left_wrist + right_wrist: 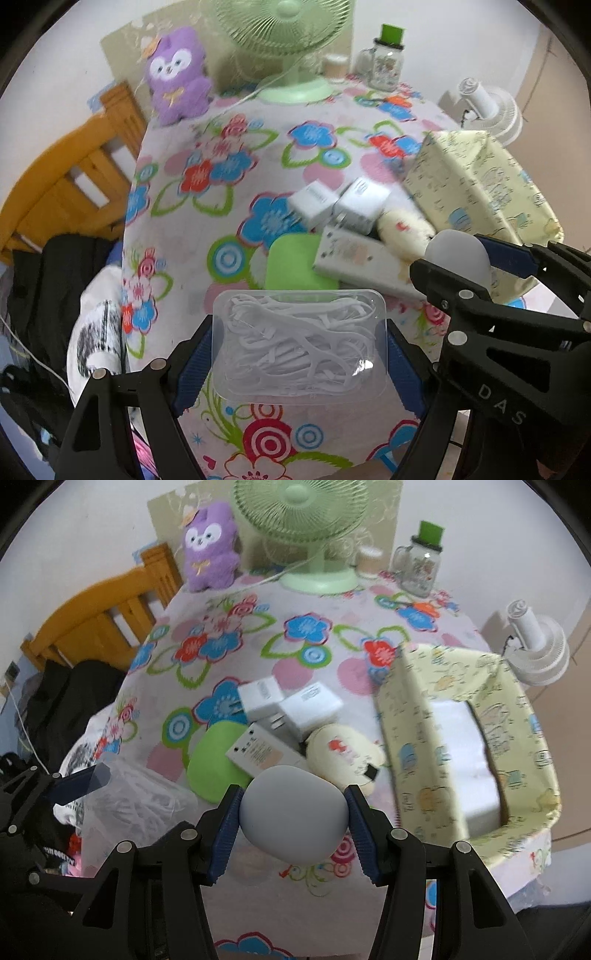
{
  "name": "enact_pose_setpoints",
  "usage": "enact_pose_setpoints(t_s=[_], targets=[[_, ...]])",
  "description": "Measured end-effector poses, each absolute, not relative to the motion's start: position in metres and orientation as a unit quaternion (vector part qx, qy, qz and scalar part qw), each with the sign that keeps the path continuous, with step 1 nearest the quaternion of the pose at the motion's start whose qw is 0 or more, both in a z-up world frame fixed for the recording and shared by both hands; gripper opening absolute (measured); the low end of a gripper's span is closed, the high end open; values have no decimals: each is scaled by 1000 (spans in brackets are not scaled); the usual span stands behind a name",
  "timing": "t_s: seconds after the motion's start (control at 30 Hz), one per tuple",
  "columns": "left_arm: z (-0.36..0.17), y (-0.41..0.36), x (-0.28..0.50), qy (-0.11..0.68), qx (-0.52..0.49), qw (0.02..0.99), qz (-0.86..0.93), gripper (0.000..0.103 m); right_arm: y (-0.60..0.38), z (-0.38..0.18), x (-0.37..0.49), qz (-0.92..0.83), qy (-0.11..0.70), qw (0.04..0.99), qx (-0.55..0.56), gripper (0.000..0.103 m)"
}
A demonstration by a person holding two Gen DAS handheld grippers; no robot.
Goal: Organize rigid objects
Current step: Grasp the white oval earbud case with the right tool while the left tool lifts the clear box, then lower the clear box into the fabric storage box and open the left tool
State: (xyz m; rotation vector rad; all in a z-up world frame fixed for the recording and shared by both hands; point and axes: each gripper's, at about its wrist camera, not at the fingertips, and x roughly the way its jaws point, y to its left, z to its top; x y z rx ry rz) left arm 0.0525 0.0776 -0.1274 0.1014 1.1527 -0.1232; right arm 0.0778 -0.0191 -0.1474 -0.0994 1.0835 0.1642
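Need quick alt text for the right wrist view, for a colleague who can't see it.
The right gripper clamps a pale grey egg-shaped object above a floral tablecloth. Behind lie white chargers; right, a yellow fabric bin.

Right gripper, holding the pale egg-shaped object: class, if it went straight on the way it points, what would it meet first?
Probably the white patterned box or the cream pouch just beyond the egg-shaped object; depth is unclear.

Clear glossy plastic box (299, 343); matt smooth egg (293, 812).
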Motion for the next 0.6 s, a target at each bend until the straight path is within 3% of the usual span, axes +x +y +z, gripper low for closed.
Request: enact_pose_setpoints(t_s=[0.6], targets=[[-72,11,63,503,86,849,-137,86,-81,-84,67,16,475,880,1,59]])
